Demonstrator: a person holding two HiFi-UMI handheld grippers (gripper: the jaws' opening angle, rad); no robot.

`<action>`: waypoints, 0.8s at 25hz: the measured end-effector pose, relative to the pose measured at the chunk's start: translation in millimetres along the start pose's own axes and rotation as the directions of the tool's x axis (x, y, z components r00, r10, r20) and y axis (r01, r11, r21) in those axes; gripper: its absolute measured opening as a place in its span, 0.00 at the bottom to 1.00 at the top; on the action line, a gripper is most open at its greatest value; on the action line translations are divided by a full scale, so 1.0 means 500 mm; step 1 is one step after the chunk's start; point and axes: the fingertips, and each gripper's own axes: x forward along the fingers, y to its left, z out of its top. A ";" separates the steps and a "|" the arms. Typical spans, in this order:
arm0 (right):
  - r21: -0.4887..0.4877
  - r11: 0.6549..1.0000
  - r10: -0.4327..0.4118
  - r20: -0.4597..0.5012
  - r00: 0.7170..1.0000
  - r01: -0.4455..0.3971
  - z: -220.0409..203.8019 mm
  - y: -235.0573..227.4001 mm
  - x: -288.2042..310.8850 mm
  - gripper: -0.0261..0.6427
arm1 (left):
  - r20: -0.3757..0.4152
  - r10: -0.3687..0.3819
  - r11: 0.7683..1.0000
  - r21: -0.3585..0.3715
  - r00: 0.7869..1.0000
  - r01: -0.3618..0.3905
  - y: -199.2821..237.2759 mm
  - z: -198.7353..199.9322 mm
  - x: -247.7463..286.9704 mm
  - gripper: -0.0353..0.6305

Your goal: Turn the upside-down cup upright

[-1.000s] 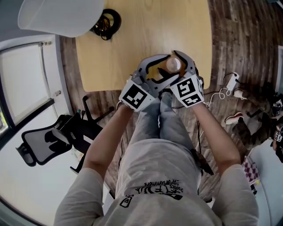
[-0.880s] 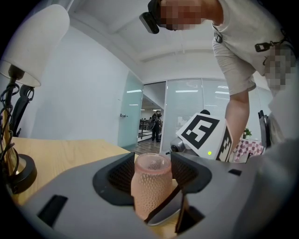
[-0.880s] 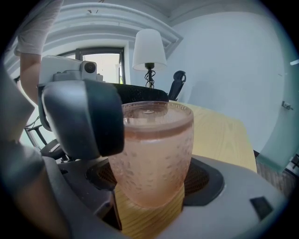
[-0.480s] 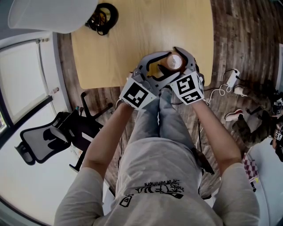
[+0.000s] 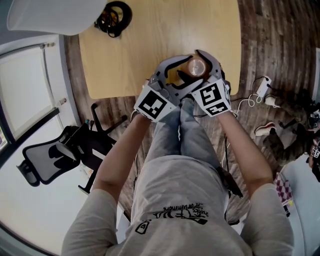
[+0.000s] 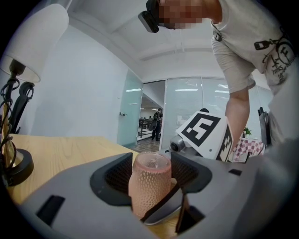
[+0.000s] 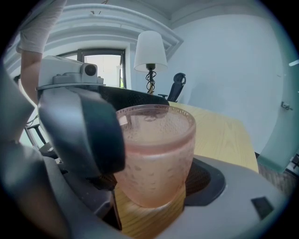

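Note:
A pink, bumpy translucent cup [image 5: 196, 67] stands near the front edge of the wooden table [image 5: 130, 55]. A thick band forms its top end, and I cannot tell whether that end is open. My left gripper [image 5: 190, 70] comes in from the left, and in the left gripper view its pads [image 6: 117, 176] close against the sides of the cup [image 6: 149, 186]. My right gripper [image 5: 201, 71] reaches in from the right. The cup [image 7: 156, 154] fills the space between its jaws [image 7: 149, 163], but contact with the pads is hidden. A right finger [image 6: 163, 207] crosses in front of the cup's foot.
A lamp with a white shade [image 5: 50, 15] and a dark base wrapped in cable [image 5: 112, 19] stands at the table's far left corner. A black office chair [image 5: 55, 160] is on the floor to the left. A power strip and cables [image 5: 262, 92] lie to the right.

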 end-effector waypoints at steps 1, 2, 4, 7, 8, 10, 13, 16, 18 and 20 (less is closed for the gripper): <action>0.001 1.000 0.000 0.011 1.000 0.000 0.003 0.000 -0.003 0.58 | 0.000 0.000 1.000 -0.006 1.000 0.000 0.000 -0.001 0.000 0.44; 0.001 1.000 0.000 0.024 1.000 0.000 0.008 0.001 -0.007 0.58 | 0.005 0.003 1.000 -0.009 1.000 -0.003 0.001 0.000 -0.003 0.48; 0.000 1.000 -0.004 0.053 0.999 0.004 0.023 0.003 -0.017 0.58 | 0.020 0.014 1.000 -0.011 1.000 -0.013 0.003 0.006 -0.013 0.52; 0.001 1.000 -0.012 0.092 0.996 0.012 0.047 -0.003 -0.039 0.58 | 0.029 0.027 1.000 -0.002 0.999 -0.027 0.004 0.026 -0.025 0.53; 0.005 1.000 -0.016 0.107 0.994 0.016 0.056 -0.007 -0.050 0.58 | 0.039 0.033 0.999 -0.001 0.999 -0.033 0.006 0.039 -0.029 0.53; 0.021 1.000 -0.024 0.142 0.990 0.021 0.081 -0.013 -0.077 0.58 | 0.071 0.059 0.998 -0.024 0.996 -0.057 0.009 0.073 -0.043 0.53; 0.050 0.998 -0.040 0.192 0.981 0.031 0.133 -0.011 -0.130 0.58 | 0.133 0.125 0.987 -0.117 0.983 -0.110 0.015 0.140 -0.083 0.53; 0.089 0.995 -0.060 0.226 0.972 0.040 0.191 -0.003 -0.188 0.58 | 0.160 0.178 0.970 -0.195 0.971 -0.145 0.015 0.205 -0.135 0.47; 0.125 0.991 -0.072 0.240 0.968 0.043 0.228 0.003 -0.232 0.58 | 0.165 0.197 0.962 -0.224 0.966 -0.158 0.008 0.247 -0.166 0.40; 0.152 0.988 -0.078 0.254 0.964 0.040 0.259 0.009 -0.278 0.55 | 0.178 0.211 0.955 -0.247 0.961 -0.164 -0.006 0.291 -0.188 0.34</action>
